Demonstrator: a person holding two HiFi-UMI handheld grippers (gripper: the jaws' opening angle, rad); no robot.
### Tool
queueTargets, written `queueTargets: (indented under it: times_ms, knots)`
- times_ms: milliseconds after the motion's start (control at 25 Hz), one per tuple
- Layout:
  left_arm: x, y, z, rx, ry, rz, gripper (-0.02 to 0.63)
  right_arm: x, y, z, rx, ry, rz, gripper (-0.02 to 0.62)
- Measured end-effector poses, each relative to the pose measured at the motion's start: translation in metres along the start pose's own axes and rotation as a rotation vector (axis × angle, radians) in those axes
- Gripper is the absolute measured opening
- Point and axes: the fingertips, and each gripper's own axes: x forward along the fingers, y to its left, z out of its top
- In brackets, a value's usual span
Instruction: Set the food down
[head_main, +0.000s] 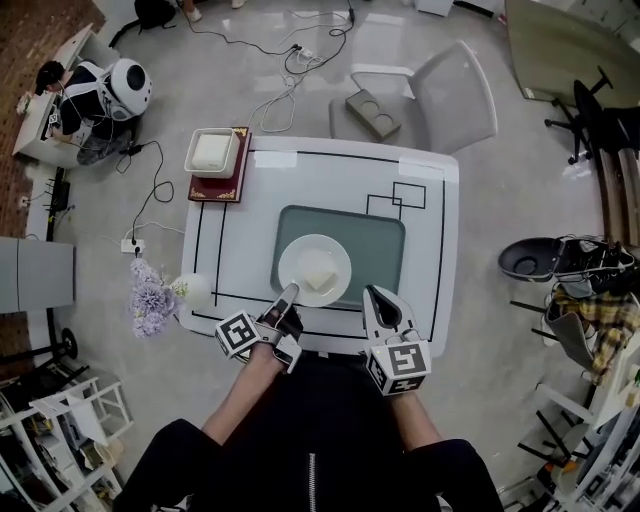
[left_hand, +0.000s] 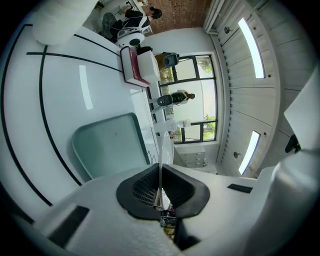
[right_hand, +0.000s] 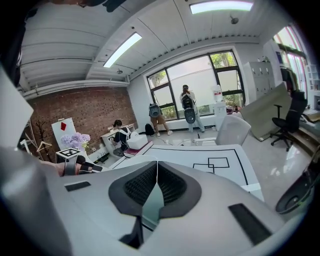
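A white plate (head_main: 296, 256) with a pale block of food (head_main: 320, 268) on it lies over the grey-green tray (head_main: 380, 235) in the middle of the white table (head_main: 430, 200). My left gripper (head_main: 288, 296) is shut on the plate's near-left rim. In the left gripper view the rim (left_hand: 164, 145) runs edge-on between the black pads, with the tray (left_hand: 107, 145) beyond it. Whether the plate rests on the tray I cannot tell. My right gripper (head_main: 372, 296) is just off the plate's near-right side, shut on nothing. In its own view the right gripper (right_hand: 157, 175) shows its pads meeting.
A white box (head_main: 212, 152) sits on a red book (head_main: 222, 188) at the table's far-left corner. A white vase (head_main: 192, 290) with lilac flowers (head_main: 150, 295) stands at the near-left corner. A grey chair (head_main: 450, 95) is behind the table. Cables lie on the floor.
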Motion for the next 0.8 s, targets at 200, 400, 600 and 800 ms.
queueTargets:
  times_ms: [200,400,600,800]
  knots:
    - [0.012,0.011,0.001,0.037,0.043,0.018,0.011,0.0,-0.009,0.004,0.006,-0.008,-0.041,0.011]
    - [0.03,0.021,-0.003,0.044,0.086,0.026,0.011,-0.006,-0.024,0.008,0.013,-0.015,-0.085,0.011]
    - [0.047,0.032,-0.008,0.066,0.13,0.051,0.011,-0.013,-0.036,0.003,0.033,-0.005,-0.125,0.011]
    - [0.066,0.042,-0.013,0.083,0.162,0.063,0.011,-0.024,-0.047,-0.006,0.065,0.002,-0.184,0.011]
